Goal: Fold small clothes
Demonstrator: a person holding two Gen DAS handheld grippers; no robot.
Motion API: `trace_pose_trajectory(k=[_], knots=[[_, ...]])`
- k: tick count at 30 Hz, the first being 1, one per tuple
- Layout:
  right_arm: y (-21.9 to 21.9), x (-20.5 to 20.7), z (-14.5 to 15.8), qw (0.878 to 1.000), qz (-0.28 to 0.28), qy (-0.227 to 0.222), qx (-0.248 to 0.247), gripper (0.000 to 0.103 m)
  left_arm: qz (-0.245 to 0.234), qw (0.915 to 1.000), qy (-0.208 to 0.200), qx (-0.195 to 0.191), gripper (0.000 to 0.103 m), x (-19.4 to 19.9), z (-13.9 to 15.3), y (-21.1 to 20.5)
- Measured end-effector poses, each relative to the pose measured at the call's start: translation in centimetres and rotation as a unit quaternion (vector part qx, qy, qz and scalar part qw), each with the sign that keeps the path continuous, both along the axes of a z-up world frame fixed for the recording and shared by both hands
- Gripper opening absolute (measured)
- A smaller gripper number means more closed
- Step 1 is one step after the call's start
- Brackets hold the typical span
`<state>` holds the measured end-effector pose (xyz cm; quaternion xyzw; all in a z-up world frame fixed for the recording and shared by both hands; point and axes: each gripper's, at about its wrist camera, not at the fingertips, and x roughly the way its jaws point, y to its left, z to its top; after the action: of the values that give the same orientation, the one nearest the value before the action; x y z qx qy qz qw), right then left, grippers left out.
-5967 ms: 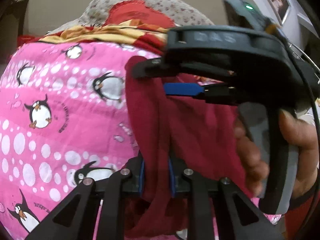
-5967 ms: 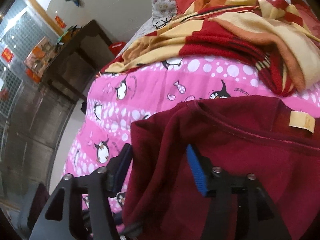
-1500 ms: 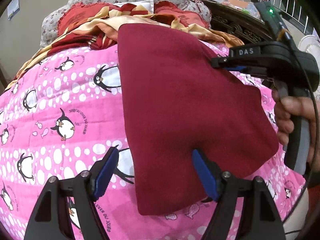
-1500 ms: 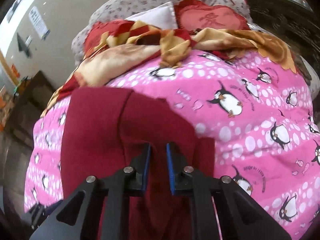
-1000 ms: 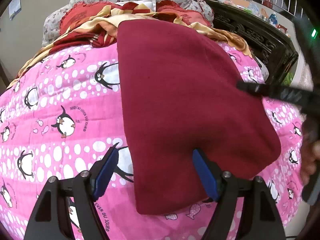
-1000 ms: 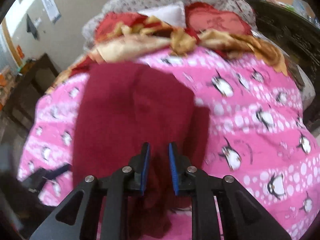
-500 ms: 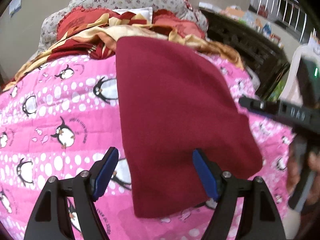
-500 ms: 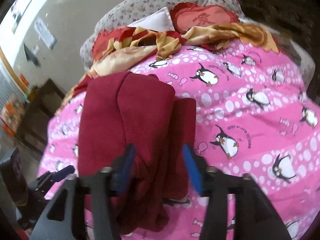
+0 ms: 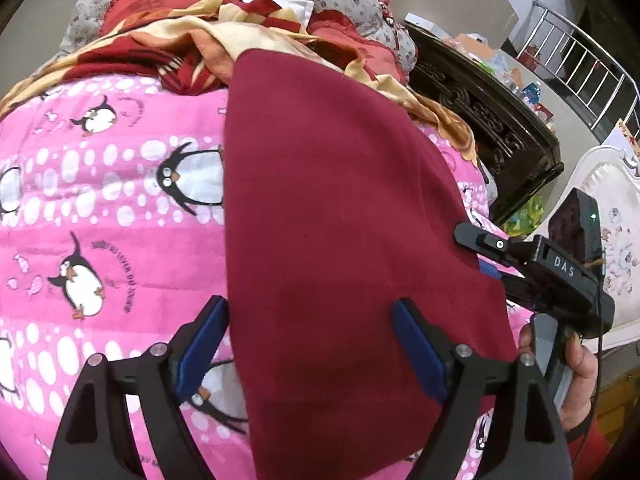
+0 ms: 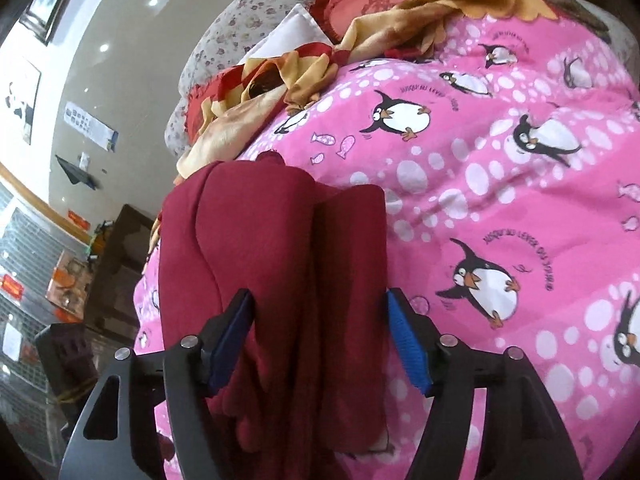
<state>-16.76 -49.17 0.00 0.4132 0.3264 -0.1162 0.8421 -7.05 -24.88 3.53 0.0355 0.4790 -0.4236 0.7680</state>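
- A dark red garment (image 9: pixel 340 240) lay folded on a bed, spread over a pink penguin-print quilt (image 9: pixel 100 220); its broad upper face was smooth and plain.
- From the right wrist view the garment (image 10: pixel 280 260) showed as long rolled folds side by side, bunched and rumpled at the near end.
- The left hand-held gripper (image 9: pixel 310 344) was opening, its blue pads wide apart and clear of the cloth, the garment's near edge lying between them.
- The right hand-held gripper (image 10: pixel 320 340) was likewise opening, its pads straddling the folds without pressing on them.
- The garment's near end was cut off by the gripper frames in both views, so collar and sleeves could not be made out.
- A red and yellow blanket (image 9: pixel 180 48) hid the bed's far end.
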Motion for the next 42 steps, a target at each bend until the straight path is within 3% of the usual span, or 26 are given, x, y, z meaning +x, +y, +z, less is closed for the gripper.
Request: trace_pose_trajectory(k=[10,13,15,17,21,23,30,34,37,40,42], knots=[[1.1,2.5,-0.1,0.998,0.042,0.01,-0.04,0.082,-0.007,0.9998,0.018,-0.003,0.096,1.1,-1.5,-1.9],[1.2,2.5,0.1,0.998,0.043,0.016,-0.047,0.073,-0.007,0.9998,0.02,-0.004,0.094,1.1,-1.5,-2.0],[1.5,2.2,0.4,0.998,0.039,0.013,-0.057,0.052,-0.002,0.9998,0.021,-0.002,0.085,1.1,-1.3,-1.9],[2.6,2.2,1.1,0.996,0.038,0.019,-0.085,0.044,0.002,0.9998,0.021,-0.002,0.075,1.1,-1.1,-1.7],[3.7,1.9,2.9,0.994,0.038,0.022,-0.103,0.036,0.0,0.9997,0.022,-0.009,0.05,0.7,0.4,-0.4],[4.1,1.4,4.0,0.995,0.04,0.008,-0.091,0.036,-0.006,0.9999,0.014,-0.007,0.048,0.0,1.5,0.3],[7.3,-0.3,7.0,0.995,0.065,-0.01,-0.076,0.035,-0.004,1.0,0.008,-0.004,0.047,-2.6,4.6,4.7],[10.2,-1.3,6.8,0.995,0.096,-0.01,-0.032,0.035,0.001,0.9997,0.009,0.024,0.047,-4.5,5.4,8.8],[12.2,-1.8,5.6,0.993,0.113,-0.003,-0.018,0.036,0.013,0.9989,0.013,0.043,0.048,-5.8,4.3,11.4],[13.5,-1.5,3.0,0.992,0.116,0.04,-0.012,0.04,0.024,0.9959,0.02,0.085,0.051,-6.6,1.9,11.7],[13.5,-1.5,2.0,0.99,0.103,0.084,-0.039,0.041,0.038,0.995,0.003,0.093,0.059,-6.9,1.4,12.1]])
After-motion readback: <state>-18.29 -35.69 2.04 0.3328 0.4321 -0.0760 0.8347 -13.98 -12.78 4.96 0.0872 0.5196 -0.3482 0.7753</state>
